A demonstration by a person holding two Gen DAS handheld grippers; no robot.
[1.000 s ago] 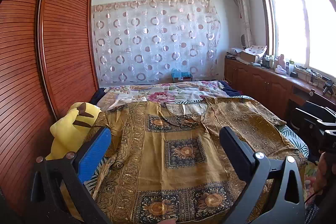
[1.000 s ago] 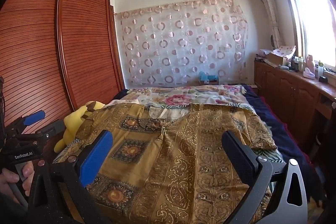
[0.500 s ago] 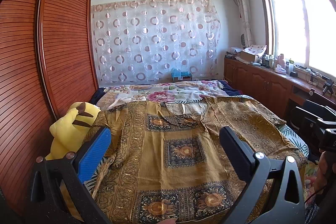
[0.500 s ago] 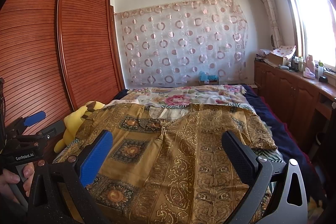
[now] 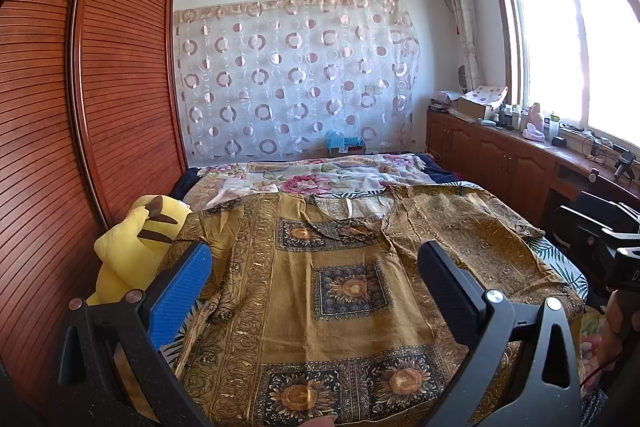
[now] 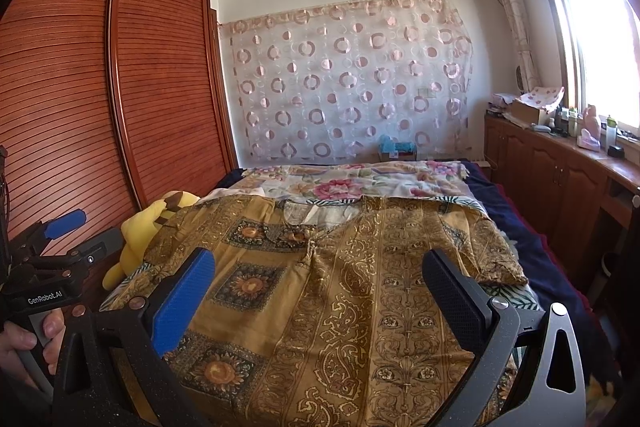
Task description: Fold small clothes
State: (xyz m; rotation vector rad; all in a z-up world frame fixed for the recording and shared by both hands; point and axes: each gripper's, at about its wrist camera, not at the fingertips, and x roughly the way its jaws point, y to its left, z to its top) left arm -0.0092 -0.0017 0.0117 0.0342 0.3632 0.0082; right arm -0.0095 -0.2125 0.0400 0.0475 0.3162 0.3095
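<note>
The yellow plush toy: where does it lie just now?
In both views the yellow plush toy lies at the bed's left edge, between the wooden wardrobe and the patterned garment.

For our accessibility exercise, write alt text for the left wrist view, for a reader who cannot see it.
An open left gripper hovers above a brown patterned shirt spread flat on a bed. A yellow plush toy lies by the wooden wardrobe on the left.

Both wrist views face the far curtain [image 5: 296, 75] from the bed's foot, sharing the garment [image 5: 340, 291].
</note>
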